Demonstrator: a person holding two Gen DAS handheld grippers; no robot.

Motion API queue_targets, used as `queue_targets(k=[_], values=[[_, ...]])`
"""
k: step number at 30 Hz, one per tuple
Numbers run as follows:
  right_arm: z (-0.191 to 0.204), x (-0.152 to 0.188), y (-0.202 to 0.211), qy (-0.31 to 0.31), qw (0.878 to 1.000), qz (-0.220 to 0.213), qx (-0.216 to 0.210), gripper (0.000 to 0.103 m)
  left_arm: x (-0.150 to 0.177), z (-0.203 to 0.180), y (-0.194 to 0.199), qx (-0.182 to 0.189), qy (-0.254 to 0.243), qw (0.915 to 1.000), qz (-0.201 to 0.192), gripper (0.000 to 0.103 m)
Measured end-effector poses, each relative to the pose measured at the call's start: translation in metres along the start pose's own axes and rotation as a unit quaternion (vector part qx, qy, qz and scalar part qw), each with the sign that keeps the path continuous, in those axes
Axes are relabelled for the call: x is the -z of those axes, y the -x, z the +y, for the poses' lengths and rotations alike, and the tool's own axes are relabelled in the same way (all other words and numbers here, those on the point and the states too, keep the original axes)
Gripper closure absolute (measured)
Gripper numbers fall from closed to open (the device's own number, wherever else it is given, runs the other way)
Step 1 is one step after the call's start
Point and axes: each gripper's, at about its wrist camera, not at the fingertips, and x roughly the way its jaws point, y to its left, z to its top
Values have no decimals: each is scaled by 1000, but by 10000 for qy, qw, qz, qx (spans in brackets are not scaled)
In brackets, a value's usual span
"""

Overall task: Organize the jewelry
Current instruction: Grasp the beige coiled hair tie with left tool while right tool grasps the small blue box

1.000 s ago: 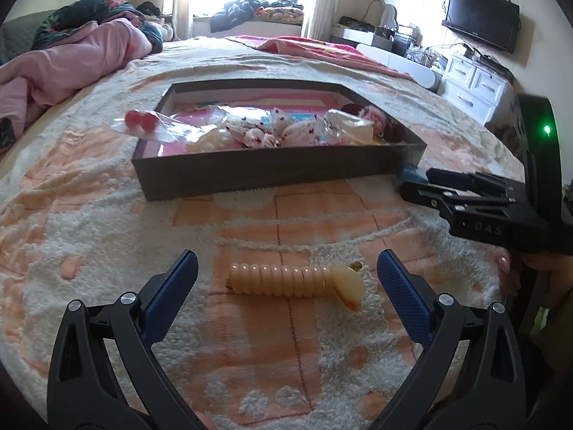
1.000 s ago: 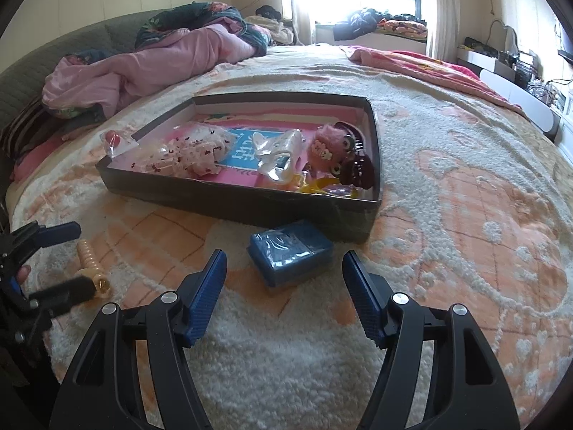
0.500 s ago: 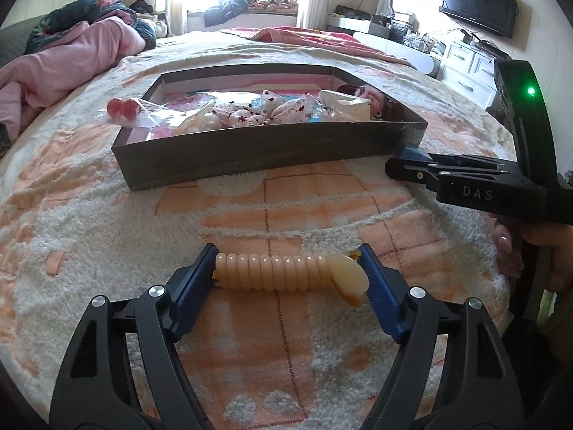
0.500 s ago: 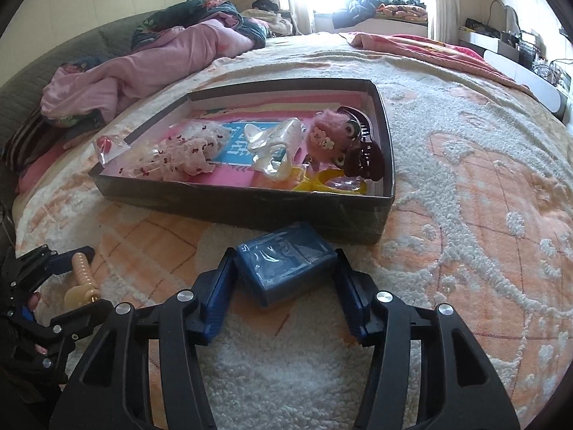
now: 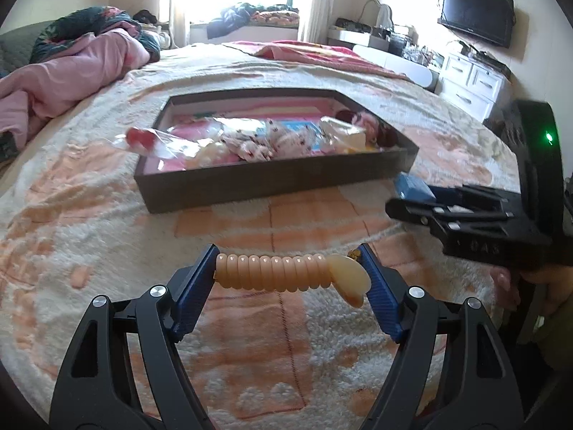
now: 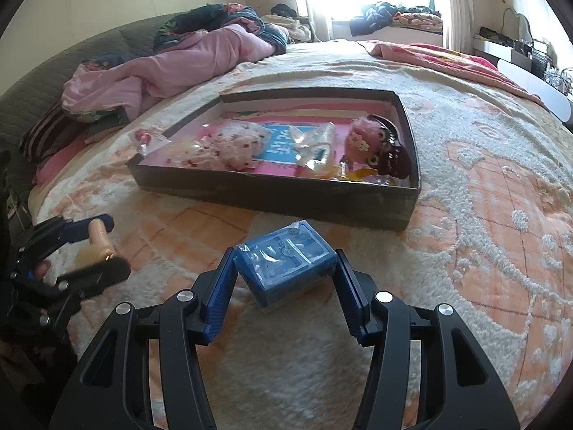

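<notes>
Blue box [image 6: 286, 263] (apparently lifted) clamped by right hand-held gripper [image 6: 286, 279]; left [image 5: 288, 272] pinches bracelet [image 5: 283, 273].

Two grippers are out over the bed: the left gripper [image 5: 288, 272] and the right gripper [image 6: 284, 279]. One peach coiled hair tie [image 5: 283, 273] sits between the left one's pads, and one blue wrapped packet [image 6: 286, 263] between the right one's. One dark shallow tray [image 6: 272, 195] lies toward the middle of the bed [image 6: 483, 251]. Inside it I count one dark hair claw [image 6: 392, 154], one pink fluffy piece [image 6: 361, 139], one clear crinkled bag [image 6: 315, 143] and one white bag with red specks [image 6: 232, 147]; one small clear bag with red beads [image 6: 147, 139] overhangs its left corner. One pink quilt [image 6: 161, 68] is heaped at the bed's far left edge. One television [image 5: 478, 12] hangs on the wall.
</notes>
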Motion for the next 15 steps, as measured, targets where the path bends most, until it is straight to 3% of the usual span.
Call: queue_targets(k=[15], values=[[22,-12,19,156,9994,-292,-119,52,-19,26,13,-225,238,9990,-312,35]])
